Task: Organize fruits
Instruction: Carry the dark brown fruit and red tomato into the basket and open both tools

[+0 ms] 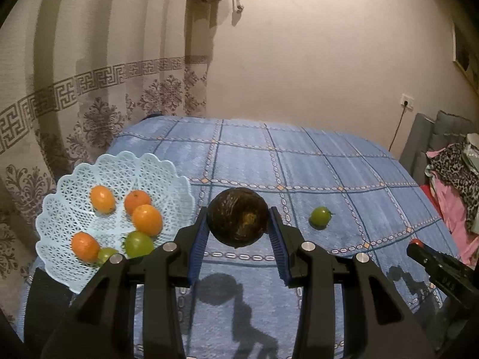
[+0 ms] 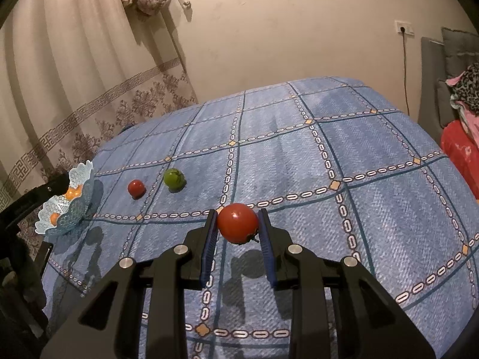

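My left gripper (image 1: 238,213) is shut on a dark brown round fruit (image 1: 238,218), held above the blue cloth with its shadow beneath. To its left stands a pale blue lattice basket (image 1: 119,161) with several oranges (image 1: 146,220) and two green tomatoes (image 1: 138,243). One green tomato (image 1: 321,216) lies on the cloth to the right. In the right wrist view, my right gripper (image 2: 238,213) is shut on a red tomato (image 2: 237,223), lifted off the cloth. Farther left lie a small red tomato (image 2: 136,188) and the green tomato (image 2: 173,178). The basket (image 2: 80,170) is at the left edge.
A blue checked cloth (image 1: 299,164) covers the table. A patterned curtain (image 1: 89,95) hangs behind the basket, and a wall stands beyond the far edge. Piled clothes (image 1: 455,173) and a grey seat lie off the right side. The other gripper (image 1: 434,264) shows at the right.
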Demonstrator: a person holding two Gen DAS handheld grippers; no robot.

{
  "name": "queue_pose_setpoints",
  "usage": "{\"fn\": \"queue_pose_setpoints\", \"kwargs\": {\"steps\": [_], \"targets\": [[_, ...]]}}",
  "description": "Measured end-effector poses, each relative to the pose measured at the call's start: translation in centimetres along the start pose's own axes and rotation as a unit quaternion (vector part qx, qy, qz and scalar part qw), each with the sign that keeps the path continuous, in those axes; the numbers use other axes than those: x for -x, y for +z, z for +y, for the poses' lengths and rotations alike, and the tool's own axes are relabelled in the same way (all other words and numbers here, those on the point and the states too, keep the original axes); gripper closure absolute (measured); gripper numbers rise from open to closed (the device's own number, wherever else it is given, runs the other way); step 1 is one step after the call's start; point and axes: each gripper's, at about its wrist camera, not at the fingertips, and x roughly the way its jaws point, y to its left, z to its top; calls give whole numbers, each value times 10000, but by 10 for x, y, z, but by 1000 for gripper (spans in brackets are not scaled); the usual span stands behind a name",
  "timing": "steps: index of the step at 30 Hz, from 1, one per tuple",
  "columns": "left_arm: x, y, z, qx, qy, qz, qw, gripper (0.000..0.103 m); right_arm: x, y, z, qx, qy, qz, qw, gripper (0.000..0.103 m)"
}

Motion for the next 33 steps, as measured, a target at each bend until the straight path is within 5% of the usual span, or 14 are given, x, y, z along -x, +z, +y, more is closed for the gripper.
{"fn": "queue_pose_setpoints", "kwargs": {"steps": [18, 22, 33], "targets": [[27, 9, 90, 566, 968, -467, 9926, 61, -15, 17, 104, 777, 632, 100, 9949, 76], [32, 11, 106, 747, 1020, -554, 9904, 35, -20, 24, 140, 994, 885, 102, 9911, 76], [45, 16, 139, 1117, 1139, -720, 9846, 21, -34, 27, 227, 1413, 1572, 171, 9773, 76]]}}
